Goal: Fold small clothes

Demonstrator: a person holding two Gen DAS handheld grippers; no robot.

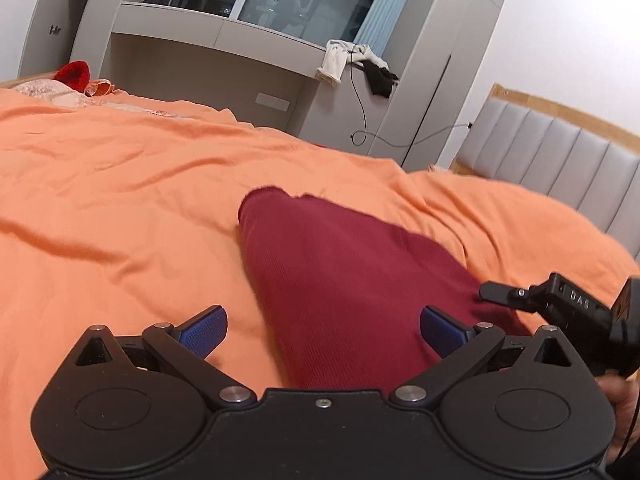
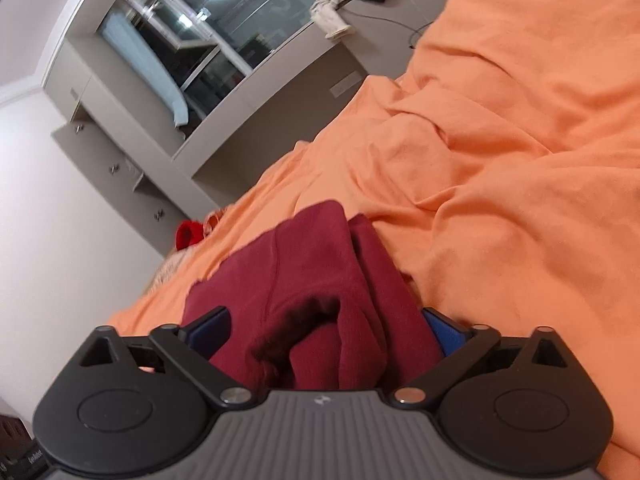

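A dark red knit garment (image 1: pixel 344 280) lies on the orange bedsheet (image 1: pixel 120 200), stretched away from me in the left wrist view. My left gripper (image 1: pixel 322 330) is open, its blue pads (image 1: pixel 204 330) wide apart, with the garment's near end lying between them. The right gripper shows at the right edge of that view (image 1: pixel 560 300). In the right wrist view the right gripper (image 2: pixel 326 330) is open, and bunched folds of the red garment (image 2: pixel 320 280) sit between its blue pads (image 2: pixel 444 332).
A grey built-in desk and cabinet (image 1: pixel 224 40) stand beyond the bed, with clothes (image 1: pixel 356 62) and a cable hanging off the ledge. A padded grey headboard (image 1: pixel 560 160) is at the right. A bright red item (image 1: pixel 74 74) lies at the bed's far left.
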